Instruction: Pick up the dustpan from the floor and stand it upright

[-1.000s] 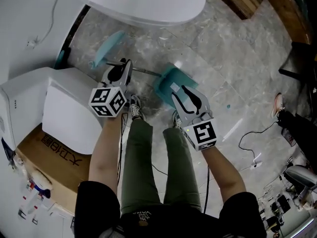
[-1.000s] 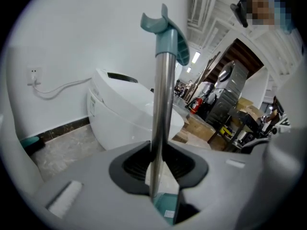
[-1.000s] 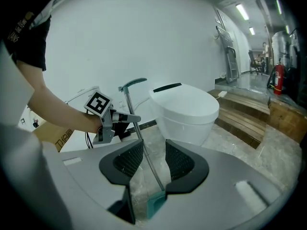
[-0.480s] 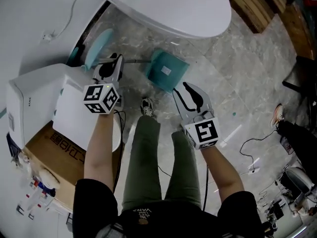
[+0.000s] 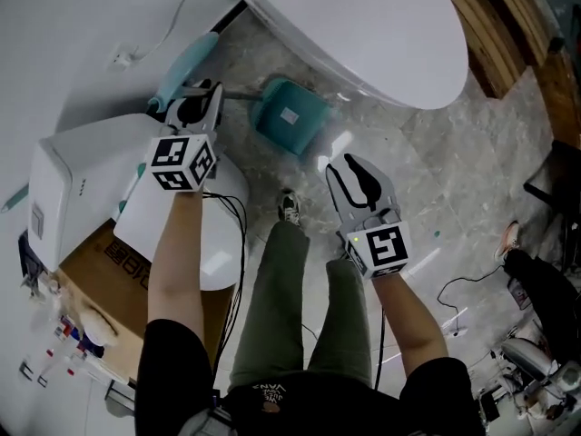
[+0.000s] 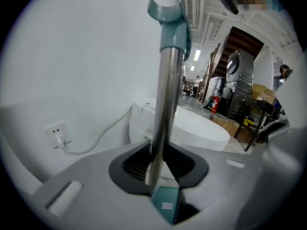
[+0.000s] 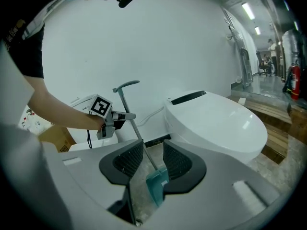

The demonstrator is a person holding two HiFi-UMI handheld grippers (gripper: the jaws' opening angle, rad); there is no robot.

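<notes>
Marble floor (image 5: 408,153) by a toilet (image 5: 363,25): left gripper (image 5: 195,98) clamps the dustpan (image 5: 289,125) handle (image 6: 165,109); right gripper (image 5: 351,162) is apart, empty.

Dustpan (image 5: 277,133) was teal, its handle (image 6: 165,104) silver, toilet (image 5: 363,34) white, floor (image 5: 427,162) grey and marbled, trousers (image 5: 272,307) olive green, box (image 5: 82,266) brown, marker cubes (image 5: 182,163) black-and-white.

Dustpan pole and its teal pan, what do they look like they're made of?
The pole looks like brushed metal: silvery, with a long streak of sheen. The pan and top grip look like moulded plastic, matte opaque teal, judged by look alone.
</notes>
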